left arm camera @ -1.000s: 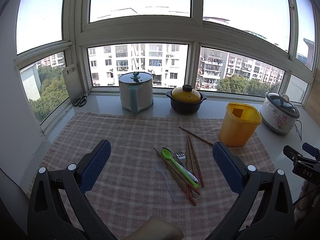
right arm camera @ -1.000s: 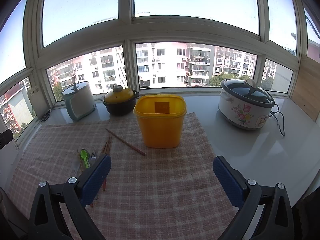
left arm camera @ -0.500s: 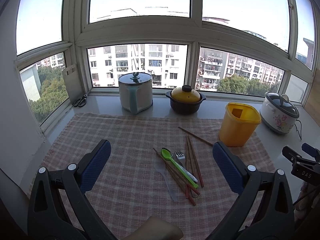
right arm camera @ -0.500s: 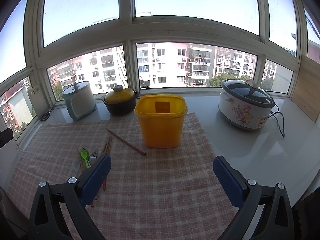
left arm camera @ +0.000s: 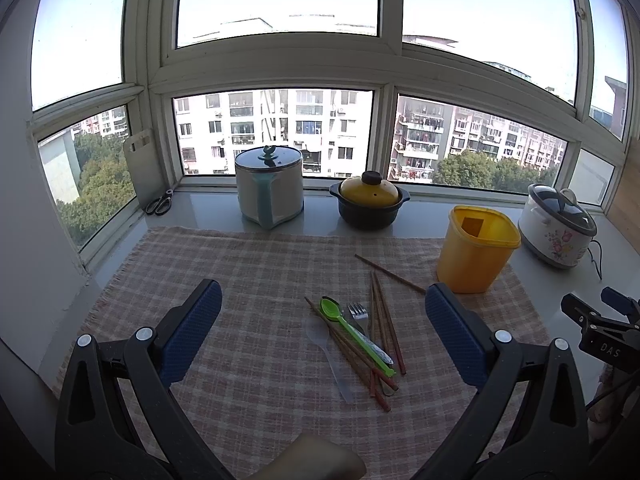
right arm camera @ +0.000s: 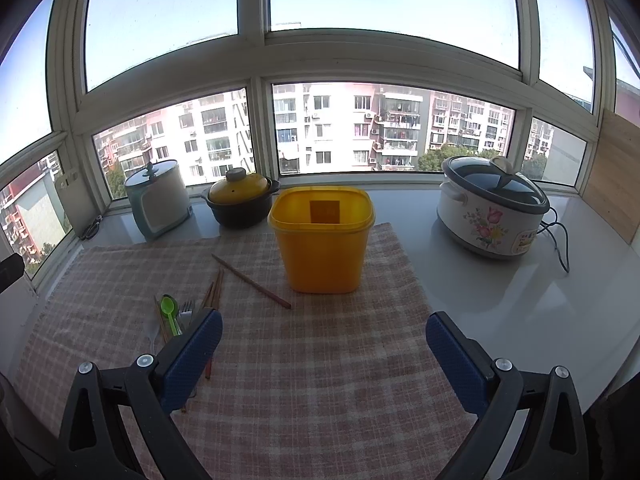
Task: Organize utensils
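A pile of utensils lies on the checked cloth (left arm camera: pixel 248 280): a green spoon (left arm camera: pixel 352 330), a metal fork (left arm camera: pixel 362 322), a clear plastic spoon (left arm camera: pixel 328 350) and several brown chopsticks (left arm camera: pixel 384 320). One chopstick (left arm camera: pixel 390 274) lies apart toward the empty yellow container (left arm camera: pixel 476 248). My left gripper (left arm camera: pixel 322 332) is open, held above the cloth just short of the pile. My right gripper (right arm camera: pixel 324 354) is open and empty, facing the yellow container (right arm camera: pixel 322 240), with the pile (right arm camera: pixel 176 314) by its left finger.
On the sill stand a white lidded pot (left arm camera: pixel 269 192), a black pot with yellow lid (left arm camera: pixel 369 204) and a flowered rice cooker (right arm camera: pixel 492 206) with its cord. Scissors (left arm camera: pixel 159 203) and a cutting board (left arm camera: pixel 140 164) lean at the far left. The windows close off the back.
Both views have shifted very slightly; the utensils and containers lie where they were and both grippers stay open.
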Available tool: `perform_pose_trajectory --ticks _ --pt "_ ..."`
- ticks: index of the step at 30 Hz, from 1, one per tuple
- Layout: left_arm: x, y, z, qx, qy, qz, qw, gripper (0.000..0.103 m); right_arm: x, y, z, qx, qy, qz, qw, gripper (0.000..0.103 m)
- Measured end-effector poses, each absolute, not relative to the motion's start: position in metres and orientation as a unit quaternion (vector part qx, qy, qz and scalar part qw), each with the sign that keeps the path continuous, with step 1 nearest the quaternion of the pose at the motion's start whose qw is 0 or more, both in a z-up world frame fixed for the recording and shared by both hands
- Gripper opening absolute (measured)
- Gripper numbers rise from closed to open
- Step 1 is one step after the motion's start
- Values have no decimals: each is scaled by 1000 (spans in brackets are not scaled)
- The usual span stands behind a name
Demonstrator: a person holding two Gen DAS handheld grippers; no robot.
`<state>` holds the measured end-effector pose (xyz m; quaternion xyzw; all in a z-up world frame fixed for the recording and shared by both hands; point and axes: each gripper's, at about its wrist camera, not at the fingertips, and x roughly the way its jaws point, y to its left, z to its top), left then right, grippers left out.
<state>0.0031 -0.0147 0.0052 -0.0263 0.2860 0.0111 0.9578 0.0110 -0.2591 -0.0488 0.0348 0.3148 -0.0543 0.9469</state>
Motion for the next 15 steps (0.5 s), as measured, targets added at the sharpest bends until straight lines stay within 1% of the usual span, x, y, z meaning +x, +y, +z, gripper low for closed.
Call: perform_pose_trajectory --ticks 15 --pt "3 -15 4 -26 286 12 958 103 12 -259 -48 34 316 -55 946 103"
